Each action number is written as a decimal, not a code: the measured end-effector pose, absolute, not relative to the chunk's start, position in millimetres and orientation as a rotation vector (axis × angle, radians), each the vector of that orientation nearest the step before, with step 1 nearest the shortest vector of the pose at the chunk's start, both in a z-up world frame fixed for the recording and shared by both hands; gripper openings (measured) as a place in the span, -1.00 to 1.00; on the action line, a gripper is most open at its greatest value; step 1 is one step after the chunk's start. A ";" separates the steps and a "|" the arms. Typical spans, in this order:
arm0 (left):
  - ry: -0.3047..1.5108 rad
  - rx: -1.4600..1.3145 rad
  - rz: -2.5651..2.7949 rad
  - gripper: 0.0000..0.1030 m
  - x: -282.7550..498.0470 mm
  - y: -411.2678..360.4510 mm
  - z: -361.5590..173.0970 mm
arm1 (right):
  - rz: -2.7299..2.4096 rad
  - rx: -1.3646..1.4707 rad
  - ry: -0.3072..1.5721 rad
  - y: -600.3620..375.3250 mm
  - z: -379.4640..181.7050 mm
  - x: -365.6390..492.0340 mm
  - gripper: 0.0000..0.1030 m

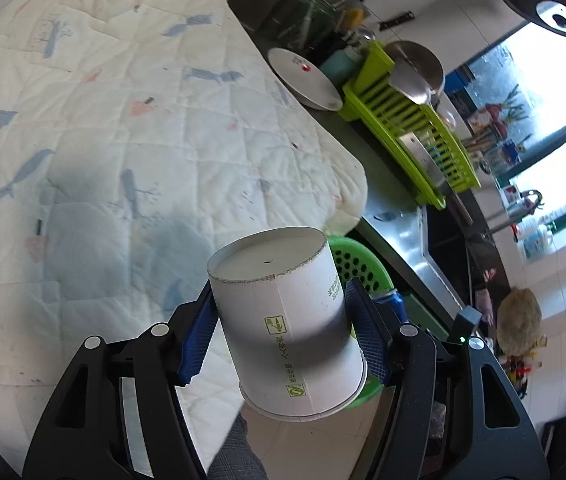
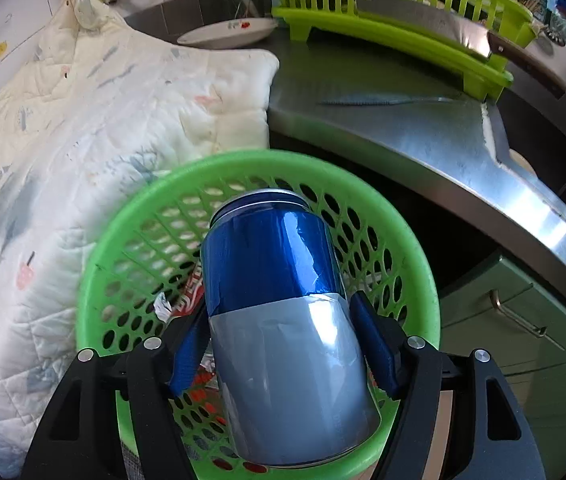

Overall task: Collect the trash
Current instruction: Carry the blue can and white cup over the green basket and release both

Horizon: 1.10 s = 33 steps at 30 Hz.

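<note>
My left gripper [image 1: 281, 320] is shut on a white paper cup [image 1: 287, 320], held bottom-forward above the quilt's edge, with the green basket [image 1: 357, 264] just behind it. My right gripper [image 2: 279, 328] is shut on a blue and silver can [image 2: 279, 300] and holds it over the green perforated basket [image 2: 415, 248]. Crumpled red and white wrappers [image 2: 187, 292] lie inside the basket. The can's blue edge also shows in the left wrist view [image 1: 393, 300] past the right finger.
A white quilted cloth [image 1: 123, 120] covers the counter on the left. A lime dish rack [image 2: 403, 20] with a cleaver [image 2: 423, 24] stands on the steel counter [image 2: 423, 128], with a white plate [image 2: 227, 32] beside it and a knife [image 2: 383, 100] lying loose. The sink [image 1: 447, 236] is at right.
</note>
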<state>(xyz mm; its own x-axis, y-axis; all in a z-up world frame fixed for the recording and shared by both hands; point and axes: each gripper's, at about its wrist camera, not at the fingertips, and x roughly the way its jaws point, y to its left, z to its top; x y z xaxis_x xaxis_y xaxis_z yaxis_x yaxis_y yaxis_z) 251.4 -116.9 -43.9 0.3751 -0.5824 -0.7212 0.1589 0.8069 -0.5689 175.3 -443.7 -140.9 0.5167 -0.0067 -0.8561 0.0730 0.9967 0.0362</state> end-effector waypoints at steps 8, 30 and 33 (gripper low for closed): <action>1.133 -0.390 -0.569 0.21 243.4 -167.2 -53.1 | -0.047 0.093 1.000 -450.8 -135.9 167.4 0.34; 1.261 -0.260 -0.693 0.23 242.3 -297.5 -97.3 | -0.065 0.197 0.793 -473.4 -78.8 56.8 0.50; 1.281 -0.267 -0.724 0.25 242.2 -310.9 -105.0 | -0.078 0.203 0.780 -476.8 -78.2 48.3 0.51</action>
<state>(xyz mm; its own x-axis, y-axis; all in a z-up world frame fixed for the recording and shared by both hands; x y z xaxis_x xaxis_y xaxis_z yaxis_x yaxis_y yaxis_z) 242.2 -310.9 -105.0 0.1052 -0.6239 -0.7744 0.3414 0.7541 -0.5611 48.3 -476.8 -78.2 0.7089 0.0055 -0.7053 0.1443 0.9777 0.1527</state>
